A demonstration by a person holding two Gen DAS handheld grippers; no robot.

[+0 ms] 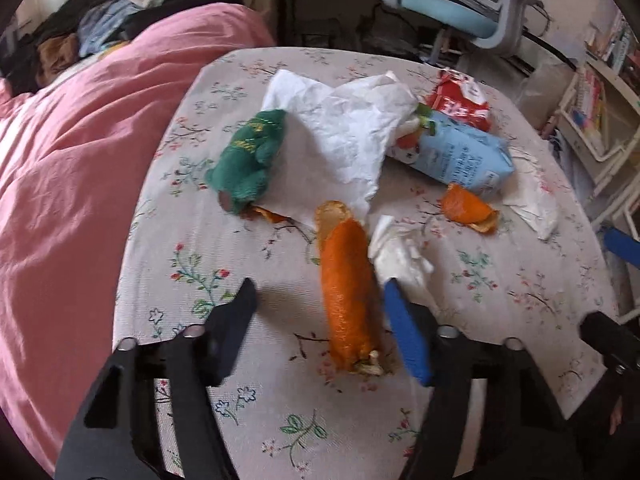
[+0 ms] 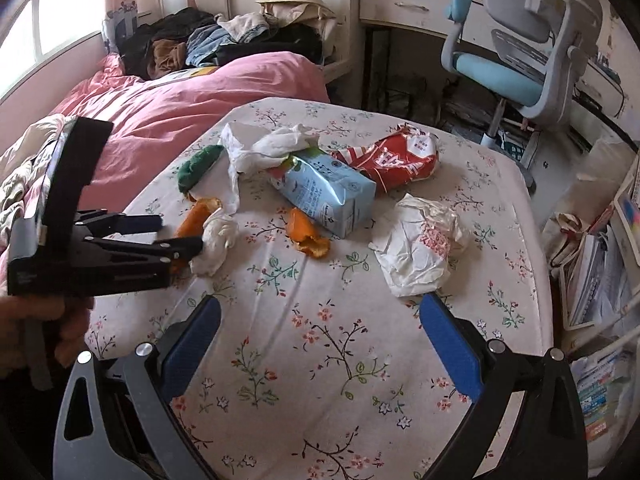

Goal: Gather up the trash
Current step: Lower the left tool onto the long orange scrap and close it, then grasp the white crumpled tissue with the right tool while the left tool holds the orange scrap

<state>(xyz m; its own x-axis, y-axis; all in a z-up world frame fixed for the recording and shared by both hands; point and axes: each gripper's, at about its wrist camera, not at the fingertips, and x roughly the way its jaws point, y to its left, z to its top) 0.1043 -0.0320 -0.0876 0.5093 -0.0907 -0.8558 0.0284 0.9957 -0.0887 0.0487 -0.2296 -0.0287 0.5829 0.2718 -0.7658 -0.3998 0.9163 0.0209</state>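
We are inspecting a floral-covered table (image 2: pixel 360 360) strewn with trash, and we are taking the blue carton (image 2: pixel 326 194) as our landmark. Well to the near left of the carton, the left gripper (image 1: pixel 318 300) is straddling a long strip of orange peel (image 1: pixel 350 300); its jaws are standing partly apart, the blue finger lying just beside the peel and the black finger clear of it, so nothing is being grasped yet. We are judging this straddle as the set-up for pinching the peel across its narrow width. A crumpled tissue (image 1: pixel 402 256) is lying against the peel on the carton's side and may be getting caught in the same pinch. The right gripper (image 2: pixel 320 340) is hovering wide open and empty over bare cloth, near a crumpled white wrapper (image 2: pixel 416 248) lying to the near right of the carton; we are reading that as its likely target. A smaller peel (image 2: pixel 308 236) is sitting just in front of the carton, a red packet (image 2: pixel 392 160) just behind it, and a green pouch (image 1: pixel 248 160) well to its left
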